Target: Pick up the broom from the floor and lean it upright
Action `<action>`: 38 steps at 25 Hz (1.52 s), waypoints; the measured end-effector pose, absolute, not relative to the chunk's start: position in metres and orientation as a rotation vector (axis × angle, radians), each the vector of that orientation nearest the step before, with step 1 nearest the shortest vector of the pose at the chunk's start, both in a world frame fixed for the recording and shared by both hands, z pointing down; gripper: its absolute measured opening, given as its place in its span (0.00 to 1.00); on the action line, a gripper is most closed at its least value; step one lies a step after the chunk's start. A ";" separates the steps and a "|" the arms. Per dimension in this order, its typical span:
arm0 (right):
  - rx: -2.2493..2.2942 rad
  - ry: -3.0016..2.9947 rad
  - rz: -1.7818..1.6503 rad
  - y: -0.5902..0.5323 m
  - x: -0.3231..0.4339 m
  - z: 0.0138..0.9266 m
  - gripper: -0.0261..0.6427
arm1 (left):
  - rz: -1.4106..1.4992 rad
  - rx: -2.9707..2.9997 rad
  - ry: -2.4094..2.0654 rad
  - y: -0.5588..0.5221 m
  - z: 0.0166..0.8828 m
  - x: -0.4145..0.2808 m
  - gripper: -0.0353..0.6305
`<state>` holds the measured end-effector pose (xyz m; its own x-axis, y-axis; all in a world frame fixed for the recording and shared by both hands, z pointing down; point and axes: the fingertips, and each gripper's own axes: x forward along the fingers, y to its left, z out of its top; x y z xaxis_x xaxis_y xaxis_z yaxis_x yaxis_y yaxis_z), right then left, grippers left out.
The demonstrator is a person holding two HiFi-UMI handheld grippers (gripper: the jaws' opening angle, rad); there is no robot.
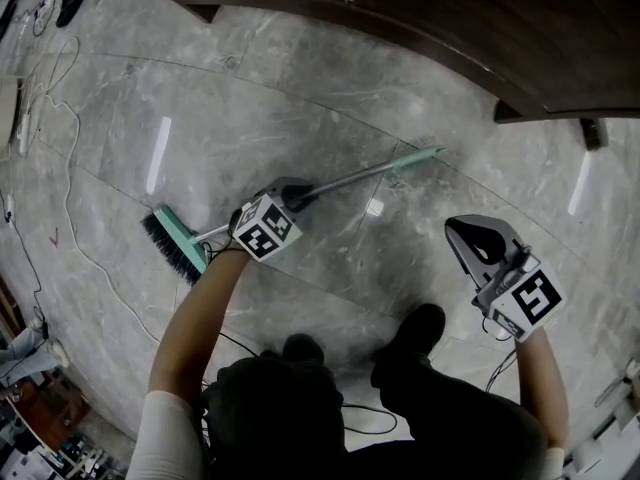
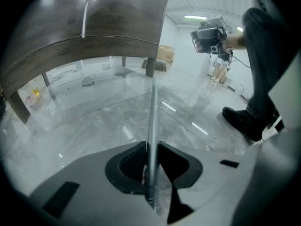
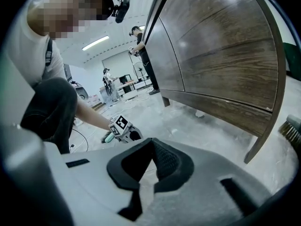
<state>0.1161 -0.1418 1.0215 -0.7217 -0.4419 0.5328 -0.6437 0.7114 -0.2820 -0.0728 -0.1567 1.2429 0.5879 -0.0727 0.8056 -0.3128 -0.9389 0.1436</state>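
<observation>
We pinch broom (image 1: 372,174) handle in left tongs (image 1: 294,194); brush at 9 o'clock, on floor (image 1: 300,98). Right tongs (image 1: 478,236) pressed together, empty. Lifting, leaning remain.

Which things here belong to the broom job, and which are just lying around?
In the job:
- broom, lying on the floor
- left gripper, closed on the broom's handle
- right gripper, shut and empty

Lying about:
- white cable trailing across the floor
- small white scrap near the handle
- wooden cabinet
</observation>
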 end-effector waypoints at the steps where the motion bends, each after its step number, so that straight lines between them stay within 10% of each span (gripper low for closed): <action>1: 0.841 -2.490 0.633 -0.144 0.116 1.017 0.03 | 1.254 2.552 -0.326 -0.160 1.235 -0.073 0.17; 38: 1.005 -2.644 0.231 -0.221 0.120 0.760 0.03 | 0.398 2.625 -0.705 -0.272 0.887 -0.064 0.17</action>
